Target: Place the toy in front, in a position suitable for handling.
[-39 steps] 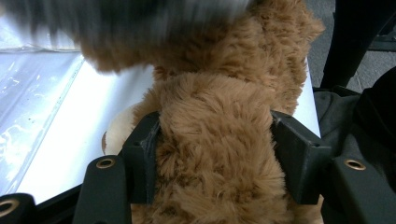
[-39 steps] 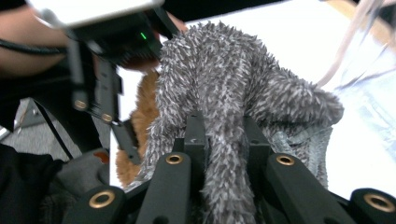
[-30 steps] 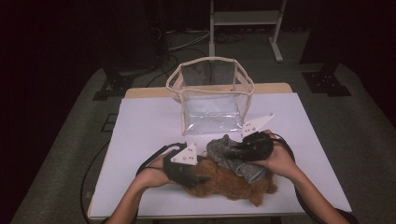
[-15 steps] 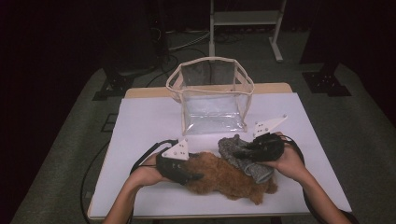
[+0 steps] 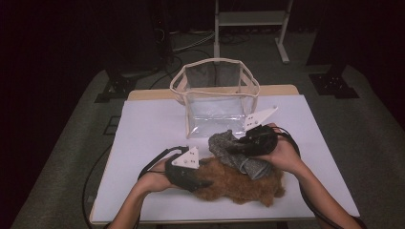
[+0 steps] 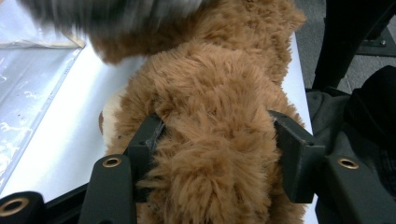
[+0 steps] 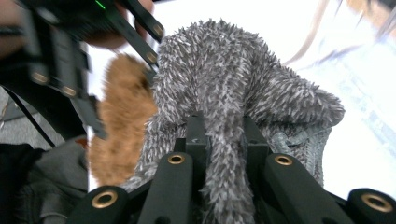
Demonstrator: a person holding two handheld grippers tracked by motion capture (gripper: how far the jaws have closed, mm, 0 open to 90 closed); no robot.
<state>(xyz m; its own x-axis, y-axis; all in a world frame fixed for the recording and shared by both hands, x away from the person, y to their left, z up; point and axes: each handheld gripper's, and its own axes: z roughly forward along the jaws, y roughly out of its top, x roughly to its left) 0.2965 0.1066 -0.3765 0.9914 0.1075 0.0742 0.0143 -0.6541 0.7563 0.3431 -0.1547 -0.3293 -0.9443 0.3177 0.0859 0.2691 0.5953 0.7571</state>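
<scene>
A brown plush toy [image 5: 241,186] lies near the front edge of the white table [image 5: 148,129]. My left gripper [image 5: 204,183] reaches into it from the left. In the left gripper view its jaws [image 6: 217,135] have just been closing and both pads press into the brown fur [image 6: 215,93]. A grey fuzzy cloth [image 5: 227,145] rests partly on the plush's right end. My right gripper [image 5: 236,150] is shut on it, and the right gripper view shows a fold of grey cloth [image 7: 233,88] pinched between the narrow jaws [image 7: 219,126], with the left gripper [image 7: 70,56] beyond.
A clear plastic bag [image 5: 217,102] with beige trim stands open at the back middle of the table, just behind the grey cloth. Black cables trail off the table's front left and right. A white stand [image 5: 250,19] and dark equipment legs stand on the floor behind.
The right gripper has lifted slightly with the grey cloth, pulling it up off the plush toward the bag. The left hand has stayed in place at the plush.
</scene>
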